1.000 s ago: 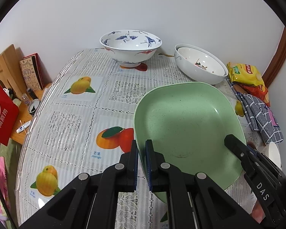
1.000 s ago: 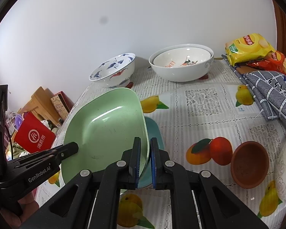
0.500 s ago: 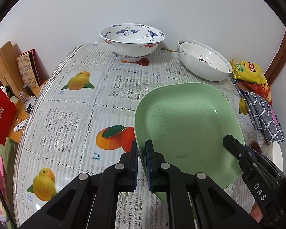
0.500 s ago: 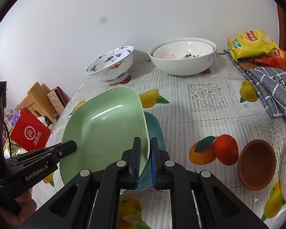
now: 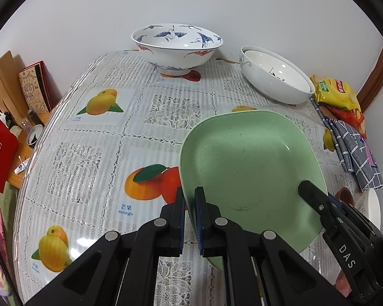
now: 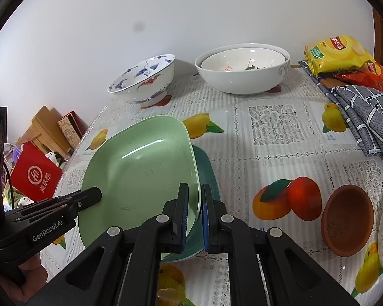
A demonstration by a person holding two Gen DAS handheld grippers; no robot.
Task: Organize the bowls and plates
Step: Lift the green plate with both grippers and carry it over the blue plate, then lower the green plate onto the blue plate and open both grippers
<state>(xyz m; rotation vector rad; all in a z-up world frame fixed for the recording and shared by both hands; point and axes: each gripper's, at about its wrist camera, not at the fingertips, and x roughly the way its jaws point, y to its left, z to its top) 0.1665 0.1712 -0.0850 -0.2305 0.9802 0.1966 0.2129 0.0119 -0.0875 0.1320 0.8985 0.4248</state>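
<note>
Both units are gripping the green plate [image 6: 140,170] by opposite rims: the left hand-held gripper [image 5: 189,216] is pinching its left edge, the right hand-held gripper [image 6: 194,211] its right edge. The plate is sitting over a teal plate [image 6: 205,168] on the counter [image 5: 94,153], near side; bowls are standing far.
</note>
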